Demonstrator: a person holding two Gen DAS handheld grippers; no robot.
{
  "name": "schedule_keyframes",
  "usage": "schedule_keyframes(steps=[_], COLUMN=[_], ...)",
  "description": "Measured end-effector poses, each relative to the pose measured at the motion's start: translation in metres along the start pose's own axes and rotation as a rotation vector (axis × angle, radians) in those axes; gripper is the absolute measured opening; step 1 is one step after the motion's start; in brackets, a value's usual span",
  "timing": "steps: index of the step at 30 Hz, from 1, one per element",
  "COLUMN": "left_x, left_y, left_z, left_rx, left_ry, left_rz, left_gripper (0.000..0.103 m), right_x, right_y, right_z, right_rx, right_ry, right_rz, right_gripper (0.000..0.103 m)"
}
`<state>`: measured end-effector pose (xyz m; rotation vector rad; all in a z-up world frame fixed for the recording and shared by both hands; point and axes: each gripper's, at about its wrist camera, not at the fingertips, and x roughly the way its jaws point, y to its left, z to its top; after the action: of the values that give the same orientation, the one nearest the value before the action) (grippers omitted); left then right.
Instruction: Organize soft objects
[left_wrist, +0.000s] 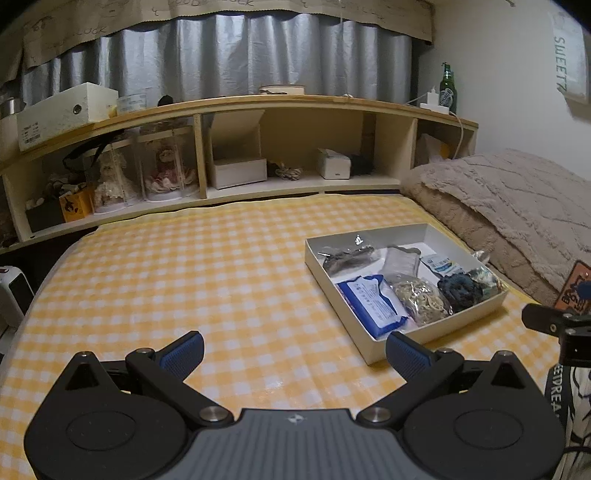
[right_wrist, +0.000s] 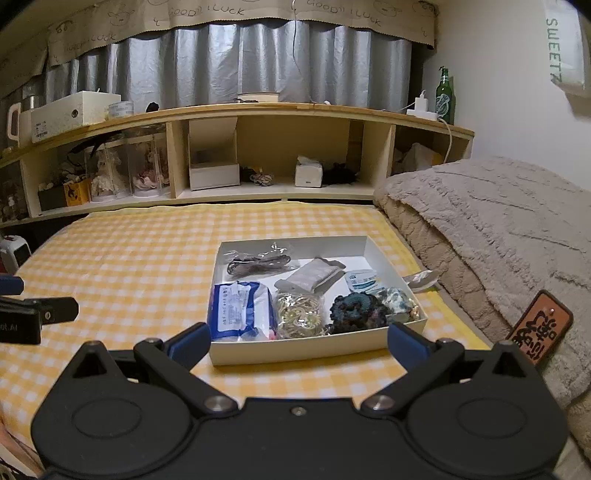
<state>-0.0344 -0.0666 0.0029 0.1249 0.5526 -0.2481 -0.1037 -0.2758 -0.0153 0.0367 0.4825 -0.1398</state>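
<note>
A white shallow box (left_wrist: 373, 341) (right_wrist: 295, 349) sits on the yellow checked cloth (left_wrist: 184, 280) (right_wrist: 129, 266). It holds a blue wipes pack (left_wrist: 373, 299) (right_wrist: 240, 306), a clear bag of rubber bands (left_wrist: 421, 301) (right_wrist: 299, 314), a dark crocheted scrunchie (left_wrist: 460, 290) (right_wrist: 356, 308), a grey pouch (left_wrist: 400, 260) (right_wrist: 314, 275) and a bag of dark hair ties (left_wrist: 347, 256) (right_wrist: 258, 262). My left gripper (left_wrist: 295, 347) is open and empty, left of the box's near corner. My right gripper (right_wrist: 299, 341) is open and empty, just before the box's front wall.
A beige fluffy blanket (left_wrist: 517, 206) (right_wrist: 498, 236) lies right of the box, with an orange tag (right_wrist: 541, 326) on it. A wooden shelf (left_wrist: 258, 107) (right_wrist: 258, 110) with boxes, dolls and a green bottle (right_wrist: 445, 96) runs along the back. A white appliance (left_wrist: 13, 291) stands at the left.
</note>
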Motion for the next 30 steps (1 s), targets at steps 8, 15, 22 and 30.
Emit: schedule_keyframes(steps=[8,15,22,30], left_x=[-0.0039,-0.0041,-0.0045,-0.0057], left_y=[-0.0003,0.0021,0.0022,0.0036], left_z=[-0.0035,-0.0046,-0.005,-0.004], left_rx=[-0.002,-0.011,-0.012,-0.017], left_ry=[-0.013,-0.011,-0.013,-0.012], left_rz=[-0.005,-0.006,-0.003,0.004], left_gripper=[0.103,0.103,0.103,0.103], right_x=[-0.0023,-0.005,-0.0046,-0.0056], right_y=[0.0034,0.001,0.0004,0.0], right_z=[-0.004,-0.005,-0.0048,-0.0051], right_rx=[-0.011,0.006,0.006,0.009], right_ry=[-0.01,-0.012,-0.012,-0.011], right_rz=[-0.023,-0.019,-0.017,-0.016], right_gripper=[0.103,0.103,0.103,0.103])
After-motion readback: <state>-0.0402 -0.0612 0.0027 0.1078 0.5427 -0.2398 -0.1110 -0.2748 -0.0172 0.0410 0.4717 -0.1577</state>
